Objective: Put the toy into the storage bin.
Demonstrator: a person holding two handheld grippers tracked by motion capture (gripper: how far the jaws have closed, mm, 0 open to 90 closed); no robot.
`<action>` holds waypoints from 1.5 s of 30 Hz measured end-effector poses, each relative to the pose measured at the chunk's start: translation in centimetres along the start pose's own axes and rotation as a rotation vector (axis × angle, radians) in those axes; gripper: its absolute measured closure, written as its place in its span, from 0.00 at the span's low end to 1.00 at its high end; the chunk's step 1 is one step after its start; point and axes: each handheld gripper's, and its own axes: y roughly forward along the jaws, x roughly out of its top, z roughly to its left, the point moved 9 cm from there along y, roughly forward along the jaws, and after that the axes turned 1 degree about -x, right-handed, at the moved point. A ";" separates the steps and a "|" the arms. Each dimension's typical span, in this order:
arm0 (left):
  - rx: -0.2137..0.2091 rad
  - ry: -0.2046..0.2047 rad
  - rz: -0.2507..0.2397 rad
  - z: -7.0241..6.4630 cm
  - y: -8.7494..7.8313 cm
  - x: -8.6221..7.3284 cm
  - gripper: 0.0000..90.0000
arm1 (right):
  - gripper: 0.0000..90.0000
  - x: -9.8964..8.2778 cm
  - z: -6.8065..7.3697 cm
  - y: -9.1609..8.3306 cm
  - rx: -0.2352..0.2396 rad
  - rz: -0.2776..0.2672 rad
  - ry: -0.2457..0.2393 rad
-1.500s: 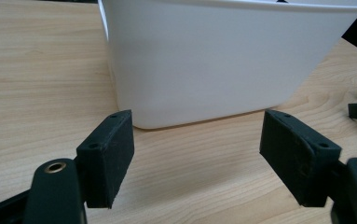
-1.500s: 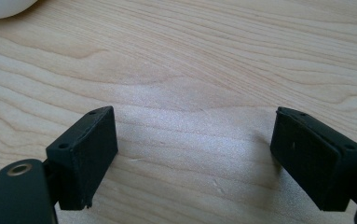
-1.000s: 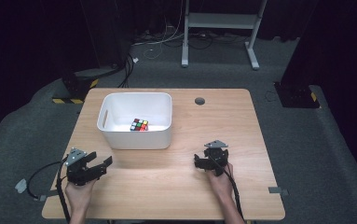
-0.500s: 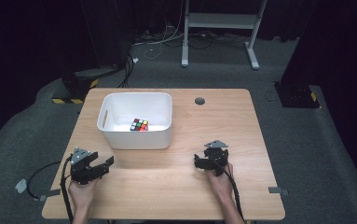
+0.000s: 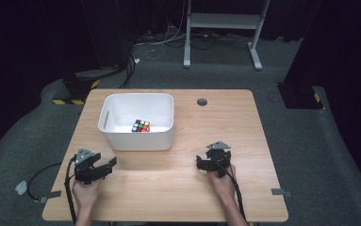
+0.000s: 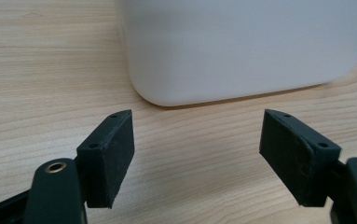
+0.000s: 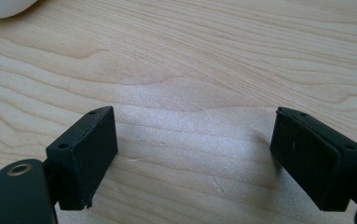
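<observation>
From above, the cube (image 5: 140, 125) is seen inside the bin (image 5: 107, 136), beyond both grippers; the left gripper (image 5: 106, 165) is nearer than the right gripper (image 5: 201, 162). In the left gripper view, jaws stand apart before the bin's wall (image 6: 241, 46). In the right gripper view, jaws gape over bare table (image 7: 213, 60).
</observation>
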 end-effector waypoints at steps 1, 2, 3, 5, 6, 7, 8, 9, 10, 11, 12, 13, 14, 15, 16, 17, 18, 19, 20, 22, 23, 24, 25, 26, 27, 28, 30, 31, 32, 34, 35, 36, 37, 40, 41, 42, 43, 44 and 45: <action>0.004 0.000 0.000 0.1 0.1 0.0 0.29 | 0.16 0.0 0.0 0.0 0.000 0.000 0.000; 0.007 0.004 0.004 0.1 0.2 -0.1 0.29 | 0.16 0.0 0.0 0.0 0.000 0.000 0.000; 0.005 -0.001 0.005 0.2 0.4 -0.2 0.29 | 0.16 0.0 0.0 0.0 0.000 0.000 0.000; 0.010 -0.002 0.008 0.3 0.6 -0.3 0.29 | 0.16 0.0 0.0 0.0 0.000 0.000 0.000; 0.010 -0.002 0.010 0.3 0.6 -0.3 0.29 | 0.16 0.0 0.0 0.0 0.000 0.000 0.000; 0.010 -0.002 0.010 0.3 0.6 -0.3 0.29 | 0.16 0.0 0.0 0.0 0.000 0.000 0.000; 0.010 -0.002 0.011 0.3 0.7 -0.3 0.29 | 0.16 0.0 0.0 0.0 0.000 0.000 0.001; 0.010 -0.002 0.011 0.3 0.7 -0.3 0.29 | 0.16 0.0 0.0 0.0 0.000 0.000 0.000; 0.014 0.000 0.010 0.4 0.8 -0.4 0.29 | 0.16 0.0 0.0 0.0 0.000 0.000 0.000; 0.015 0.001 0.011 0.4 0.8 -0.4 0.29 | 0.16 0.0 0.0 0.0 0.000 0.000 0.000; 0.015 0.000 0.013 0.4 0.9 -0.4 0.29 | 0.16 0.0 0.0 0.0 0.000 0.000 0.000; 0.018 -0.001 0.016 0.5 1.1 -0.4 0.29 | 0.16 0.0 0.0 0.0 0.000 0.000 0.001; 0.018 -0.001 0.016 0.5 1.1 -0.4 0.29 | 0.16 0.0 0.0 0.0 0.000 0.000 0.001; 0.036 0.010 0.022 0.6 1.2 -0.4 0.29 | 0.16 0.0 0.0 0.0 0.000 0.000 0.000; 0.036 0.010 0.022 0.6 1.2 -0.4 0.29 | 0.16 0.0 0.0 0.0 0.000 0.000 0.000; 0.040 0.017 0.026 0.7 1.2 -0.3 0.29 | 0.16 0.0 0.0 0.0 0.000 0.000 0.000; 0.047 0.024 0.029 0.8 1.2 -0.3 0.29 | 0.16 0.0 0.0 0.0 0.000 0.000 0.000; 0.051 0.023 0.030 0.9 1.3 -0.3 0.29 | 0.16 0.0 0.0 0.0 0.000 0.000 0.000; 0.051 0.023 0.030 0.9 1.3 -0.3 0.29 | 0.16 0.0 0.0 0.0 0.000 0.000 0.000; 0.054 0.020 0.030 1.0 1.3 -0.3 0.29 | 0.16 0.0 0.0 0.0 0.000 0.000 0.000; 0.058 0.016 0.034 1.1 1.4 -0.4 0.29 | 0.16 0.0 0.0 0.0 0.000 0.000 0.000; 0.059 0.021 0.038 1.1 1.5 -0.4 0.29 | 0.16 0.0 0.0 0.0 0.000 0.000 0.000; 0.059 0.021 0.038 1.1 1.5 -0.4 0.29 | 0.16 0.0 0.0 0.0 0.000 0.000 0.000; 0.063 0.022 0.046 1.1 1.6 -0.5 0.29 | 0.16 0.0 0.0 0.0 0.000 0.000 0.000; 0.070 0.032 0.050 1.1 1.7 -0.6 0.29 | 0.16 0.0 0.0 0.0 0.000 0.000 0.000; 0.070 0.032 0.050 1.1 1.7 -0.6 0.29 | 0.16 0.0 0.0 0.0 0.000 0.000 0.000; 0.095 0.043 0.058 1.3 2.0 -0.7 0.29 | 0.16 0.0 0.0 0.0 0.000 0.000 0.001; 0.104 0.044 0.065 1.5 2.3 -0.7 0.30 | 0.16 0.0 0.0 0.0 0.000 0.000 0.000; 0.104 0.044 0.065 1.5 2.3 -0.7 0.30 | 0.16 0.0 0.0 0.0 0.000 0.000 0.000; 0.115 0.048 0.085 1.7 2.6 -1.0 0.30 | 0.16 0.0 0.0 0.0 0.000 0.000 0.001; 0.115 0.048 0.085 1.7 2.6 -1.0 0.30 | 0.16 0.0 0.0 0.0 0.000 0.000 0.001; 0.118 0.052 0.090 1.8 2.7 -1.1 0.30 | 0.16 0.0 0.0 0.0 0.000 0.000 0.001; 0.120 0.049 0.091 1.8 2.8 -1.1 0.30 | 0.16 0.0 0.0 0.0 0.000 0.000 0.000; 0.124 0.044 0.096 2.0 3.0 -1.2 0.30 | 0.16 0.0 0.0 0.0 0.000 0.000 0.001; 0.128 0.046 0.100 2.1 3.2 -1.3 0.30 | 0.16 0.0 0.0 0.0 0.000 0.000 0.001; 0.132 0.047 0.103 2.2 3.3 -1.4 0.30 | 0.16 0.0 0.0 0.0 0.000 0.000 0.000; 0.132 0.047 0.103 2.2 3.3 -1.4 0.30 | 0.16 0.0 0.0 0.0 0.000 0.000 0.000; 0.135 0.046 0.110 2.3 3.4 -1.5 0.30 | 0.16 0.0 0.0 0.0 0.000 0.000 0.001; 0.135 0.046 0.110 2.3 3.4 -1.5 0.30 | 0.16 0.0 0.0 0.0 0.000 0.000 0.001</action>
